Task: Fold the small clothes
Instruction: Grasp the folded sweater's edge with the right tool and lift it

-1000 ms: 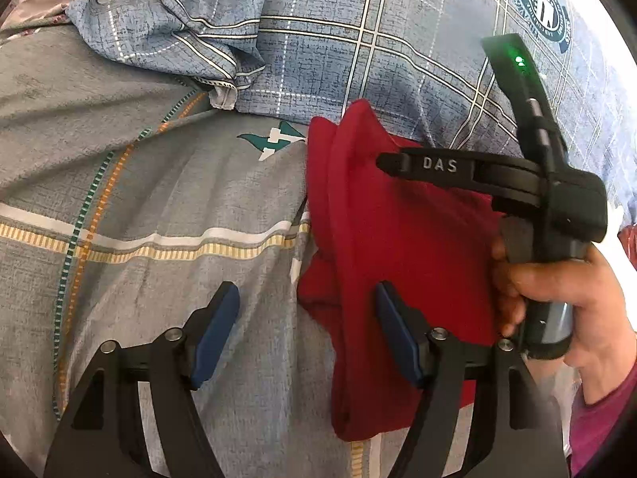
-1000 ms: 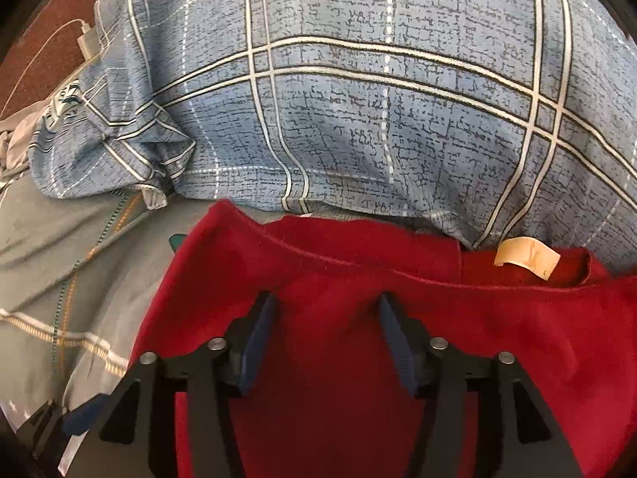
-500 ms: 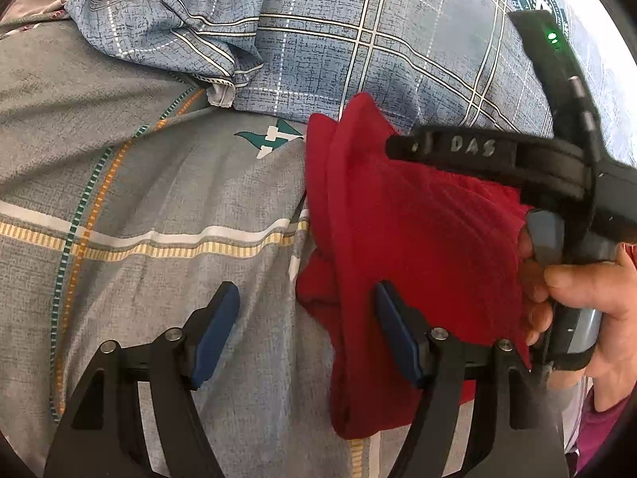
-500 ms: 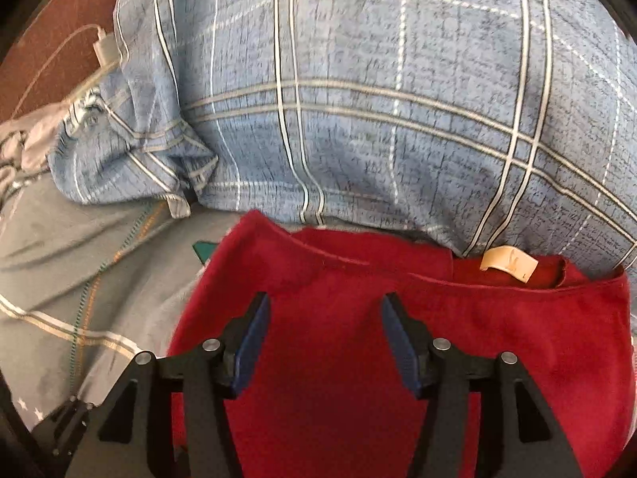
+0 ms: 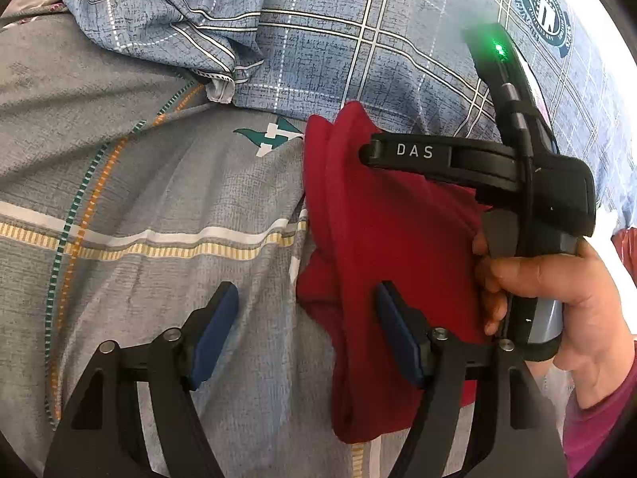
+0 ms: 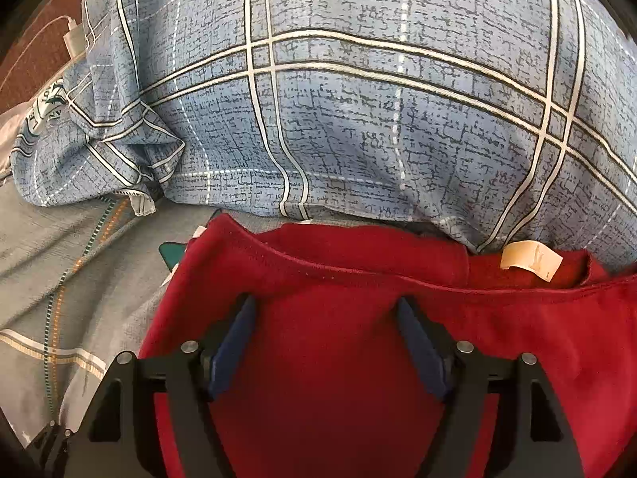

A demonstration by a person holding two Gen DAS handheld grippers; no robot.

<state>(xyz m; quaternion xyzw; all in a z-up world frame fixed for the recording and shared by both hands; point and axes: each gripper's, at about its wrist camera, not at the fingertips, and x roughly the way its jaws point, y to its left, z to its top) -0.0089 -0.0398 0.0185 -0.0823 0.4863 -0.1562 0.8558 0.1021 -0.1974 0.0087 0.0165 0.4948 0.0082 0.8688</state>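
Under right hand-held gripper (image 6: 324,342) | red garment (image 6: 358,358), lower part cut off

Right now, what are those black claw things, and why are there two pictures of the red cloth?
Each black claw is a hand-held gripper that a person squeezes, with a camera riding on it. One picture looks along the left hand-held gripper, the other along the right hand-held gripper. Both are open and holding nothing. In the left view you can see the person's hand gripping the right one. A red garment with a small tag lies on a gray bedsheet, beside a blue plaid pillow.
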